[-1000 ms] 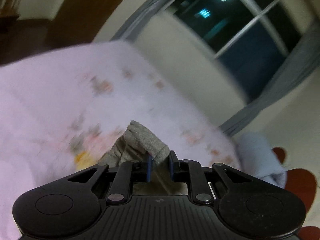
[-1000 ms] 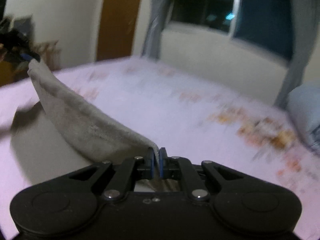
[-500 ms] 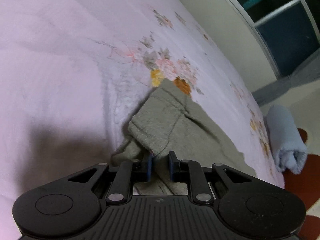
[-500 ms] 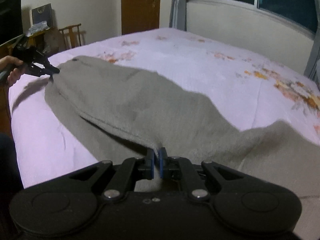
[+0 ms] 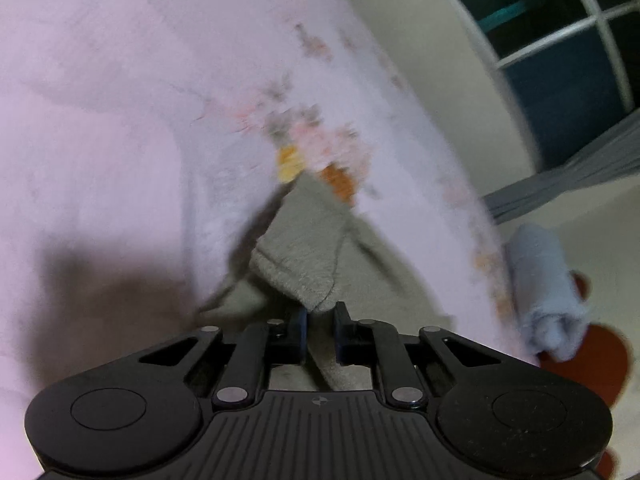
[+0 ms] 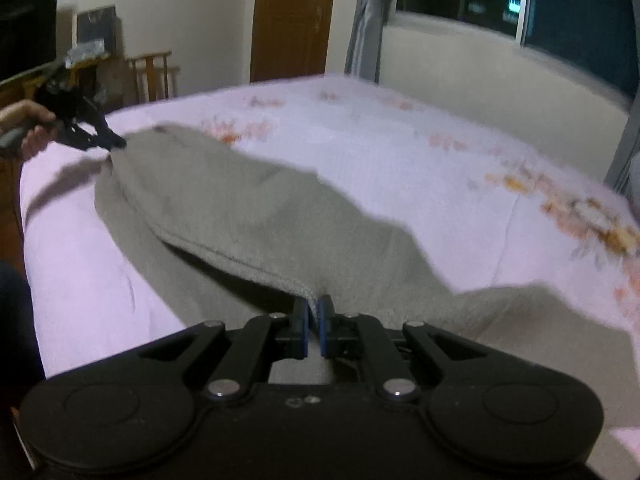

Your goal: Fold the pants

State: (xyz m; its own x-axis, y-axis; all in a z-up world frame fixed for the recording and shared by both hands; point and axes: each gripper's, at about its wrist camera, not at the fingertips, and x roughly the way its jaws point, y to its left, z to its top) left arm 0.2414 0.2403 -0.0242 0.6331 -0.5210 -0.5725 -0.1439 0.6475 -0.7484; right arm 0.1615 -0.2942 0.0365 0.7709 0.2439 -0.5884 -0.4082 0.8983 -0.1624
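Both hand-held grippers, left & right, pinch the grey pants hem over the bed; next prob. lay flat w/ edges aligned.

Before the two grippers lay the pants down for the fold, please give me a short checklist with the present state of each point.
1. Left gripper holds a hem of the grey fleece pants: ok, cloth sits between its pads.
2. Right gripper holds the other end of the same edge: ok, shut on the seam.
3. Held edge runs between the grippers without a twist: ok in the right wrist view.
4. Lower layer lies flat on the pink floral bedspread: cannot tell, the upper layer hides part of it.
5. Rolled pale blue towel is apart from the pants: ok.
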